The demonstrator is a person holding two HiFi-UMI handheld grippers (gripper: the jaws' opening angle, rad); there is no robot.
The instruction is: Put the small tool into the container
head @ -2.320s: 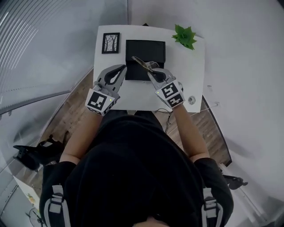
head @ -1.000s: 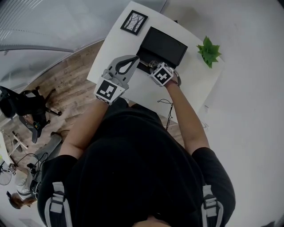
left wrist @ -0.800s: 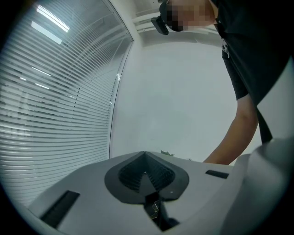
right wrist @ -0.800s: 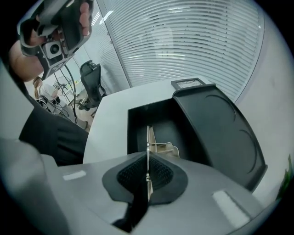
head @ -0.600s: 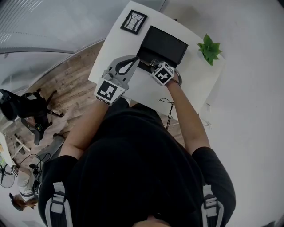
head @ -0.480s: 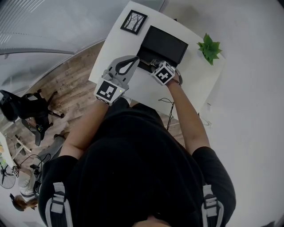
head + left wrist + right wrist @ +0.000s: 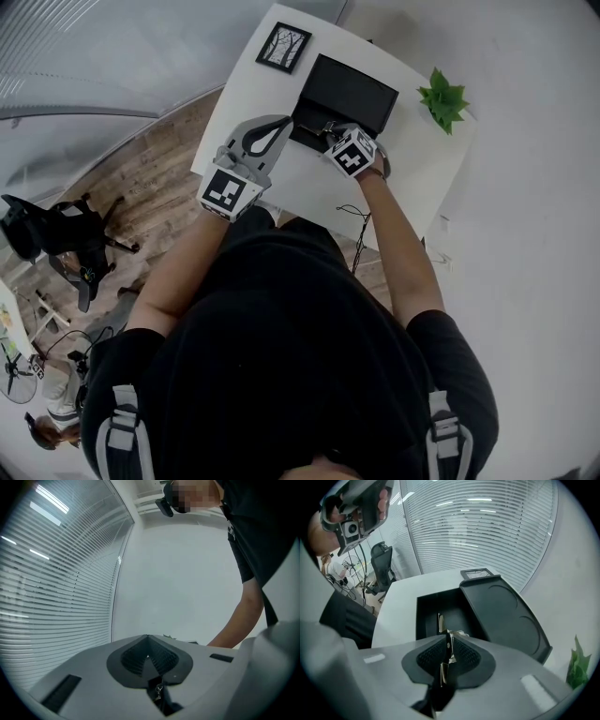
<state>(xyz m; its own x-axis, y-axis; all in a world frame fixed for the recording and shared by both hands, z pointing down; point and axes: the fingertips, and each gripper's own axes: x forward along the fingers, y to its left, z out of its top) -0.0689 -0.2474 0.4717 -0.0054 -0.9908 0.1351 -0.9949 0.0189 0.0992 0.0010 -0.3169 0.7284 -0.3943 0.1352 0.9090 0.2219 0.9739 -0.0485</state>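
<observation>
Now the right gripper (image 7: 448, 637), clamped on the small tool (image 7: 443, 671) whose tip pokes ahead over the open container (image 7: 425, 613), should dip low before releasing, lest it bounce out; the left gripper (image 7: 149, 654), closed on nothing, idles alongside.

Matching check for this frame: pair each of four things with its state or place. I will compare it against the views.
Things:
1. left hand-held gripper
2. right hand-held gripper
3. picture frame
4. plant

States or places:
A. shut on the small tool, over the open container
B. green, near the table's far right corner
C. shut, holding nothing
D. near the table's far left corner

Pairs: 1-C, 2-A, 3-D, 4-B
</observation>
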